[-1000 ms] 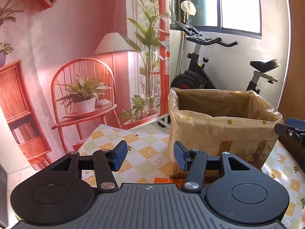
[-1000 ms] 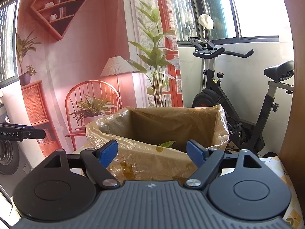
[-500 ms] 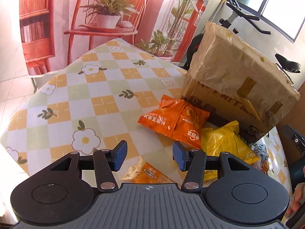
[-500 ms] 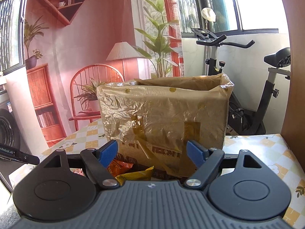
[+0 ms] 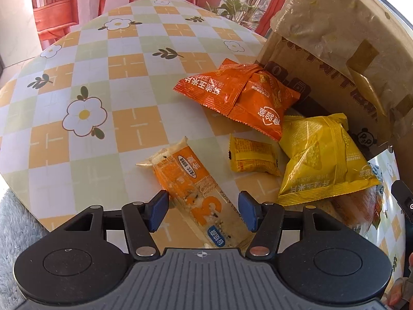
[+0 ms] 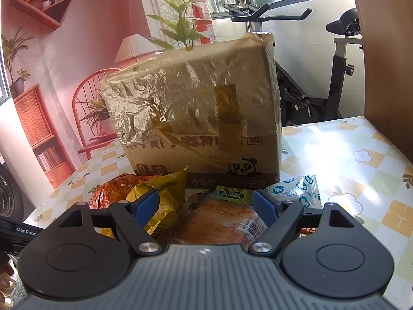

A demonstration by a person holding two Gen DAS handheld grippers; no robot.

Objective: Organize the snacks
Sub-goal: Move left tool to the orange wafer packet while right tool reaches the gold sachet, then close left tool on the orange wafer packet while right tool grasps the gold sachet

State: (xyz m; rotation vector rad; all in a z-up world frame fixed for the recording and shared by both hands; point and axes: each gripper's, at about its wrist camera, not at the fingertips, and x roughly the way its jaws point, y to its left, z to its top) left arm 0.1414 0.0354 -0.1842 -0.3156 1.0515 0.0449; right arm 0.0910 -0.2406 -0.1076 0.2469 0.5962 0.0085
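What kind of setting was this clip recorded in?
Probably a room in a home, partly staged: a table under a checked floral cloth, an exercise bike by the window, and a printed backdrop of a chair, lamp and shelves.

One cardboard box [image 5: 333,38] wrapped in plastic film stands on one table [image 5: 77,82]. Snack packets visible across both views: one orange bag [image 5: 240,95], one large yellow bag [image 5: 325,155], one small yellow packet [image 5: 251,159], one long orange-and-clear bar [image 5: 191,186], one green packet [image 6: 233,195], one white-and-blue sachet [image 6: 296,187], and one orange-brown pack [image 6: 227,222]. Two grippers.
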